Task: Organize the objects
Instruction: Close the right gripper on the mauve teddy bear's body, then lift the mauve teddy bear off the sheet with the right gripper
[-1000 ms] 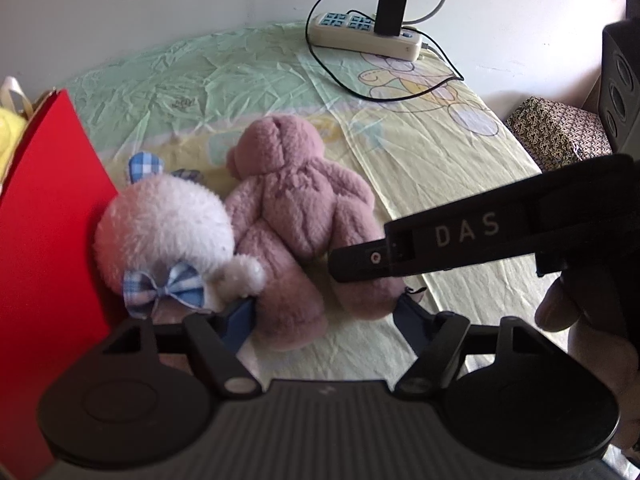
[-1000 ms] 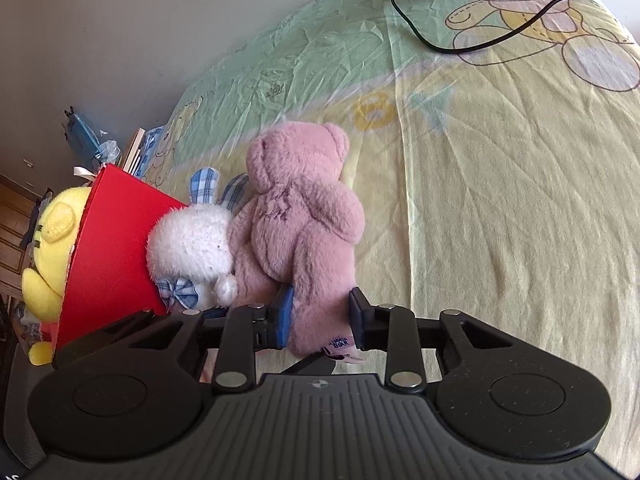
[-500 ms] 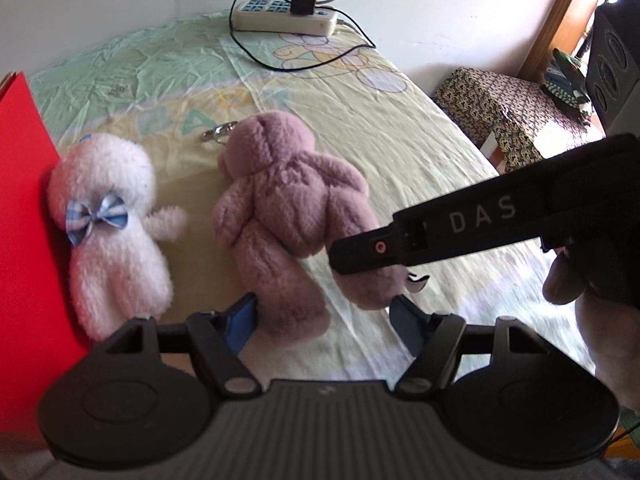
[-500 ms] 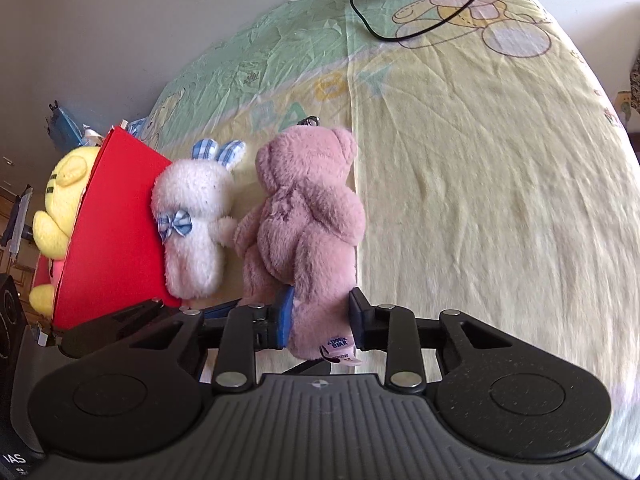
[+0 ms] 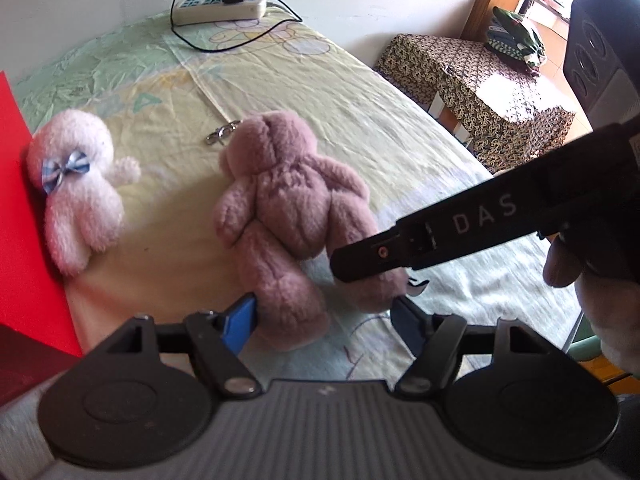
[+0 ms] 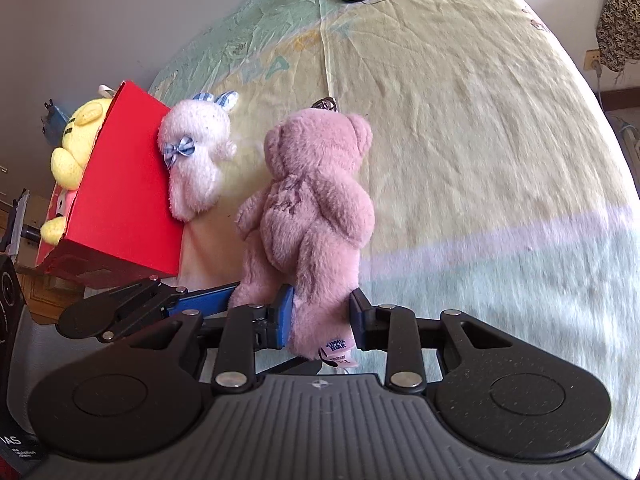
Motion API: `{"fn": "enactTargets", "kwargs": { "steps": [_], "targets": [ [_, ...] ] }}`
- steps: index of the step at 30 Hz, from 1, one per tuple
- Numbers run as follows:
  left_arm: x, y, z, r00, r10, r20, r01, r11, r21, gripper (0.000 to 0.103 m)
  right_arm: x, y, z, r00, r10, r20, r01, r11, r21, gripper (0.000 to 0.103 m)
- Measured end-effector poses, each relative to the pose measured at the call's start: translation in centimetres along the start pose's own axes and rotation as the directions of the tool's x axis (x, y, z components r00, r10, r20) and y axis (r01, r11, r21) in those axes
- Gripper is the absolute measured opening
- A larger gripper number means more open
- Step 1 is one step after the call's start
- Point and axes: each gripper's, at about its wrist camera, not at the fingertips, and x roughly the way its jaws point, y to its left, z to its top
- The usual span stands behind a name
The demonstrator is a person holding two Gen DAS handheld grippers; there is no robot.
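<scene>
A pink teddy bear (image 6: 316, 200) lies face down on the bed; it also shows in the left wrist view (image 5: 292, 208). My right gripper (image 6: 320, 316) is shut on one of the bear's legs and shows in the left wrist view (image 5: 376, 252) as a black bar marked DAS. My left gripper (image 5: 324, 316) is open, its blue pads on either side of the bear's legs, holding nothing. A white plush bunny (image 5: 76, 188) with a blue checked bow leans against a red box (image 6: 120, 192), apart from the bear; it also shows in the right wrist view (image 6: 196, 152).
A yellow plush toy (image 6: 76, 148) sits inside the red box. A metal keyring clip (image 5: 222, 133) lies at the bear's head. A power strip (image 5: 220, 4) with cable is at the bed's far end. A patterned stool (image 5: 476, 92) and a speaker (image 5: 604, 52) stand right of the bed.
My right gripper has dragged the pink bear away from the white bunny, opening a gap between them. Both cameras have pulled back, and the bunny now lies alone against the red box.
</scene>
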Motion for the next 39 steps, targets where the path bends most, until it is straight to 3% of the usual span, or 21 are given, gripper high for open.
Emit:
{"fn": "enactTargets", "kwargs": {
  "steps": [6,11,15,23,31,37,39],
  "targets": [
    [-0.6,-0.3,-0.2,1.0,0.012,0.019,-0.013,1.0,0.009,0.08,-0.4,0.0,-0.5,1.0,0.012,0.014,-0.013,1.0,0.017,0.036],
    [-1.2,-0.5,0.4,0.999,0.026,0.047,-0.027,0.999,0.021,0.088,-1.7,-0.7,-0.5,0.998,0.026,0.063,-0.028,0.999,0.03,0.047],
    [-1.2,-0.6,1.3,0.998,0.013,0.055,-0.014,1.0,0.02,0.094,-2.3,-1.5,0.3,0.994,0.038,0.102,-0.044,0.997,0.061,0.047],
    [0.9,0.4,3.8,0.999,0.015,0.047,-0.013,0.999,-0.042,0.094,-0.8,-3.0,2.3,0.993,0.033,0.112,-0.044,0.995,0.092,0.051],
    [2.6,2.1,4.9,0.999,-0.002,0.032,0.004,0.996,-0.088,0.095,1.2,-3.3,4.2,0.987,0.149,0.06,-0.155,0.982,0.112,0.051],
    [3.9,3.4,5.0,0.999,-0.033,0.0,0.033,0.99,-0.14,0.1,2.7,-2.4,5.0,0.964,0.264,0.021,-0.265,0.957,0.115,0.041],
    [4.0,3.6,5.1,0.999,-0.042,0.0,0.042,0.988,-0.148,0.099,3.1,-2.0,5.2,0.963,0.269,0.004,-0.268,0.958,0.104,0.039]
  ]
}}
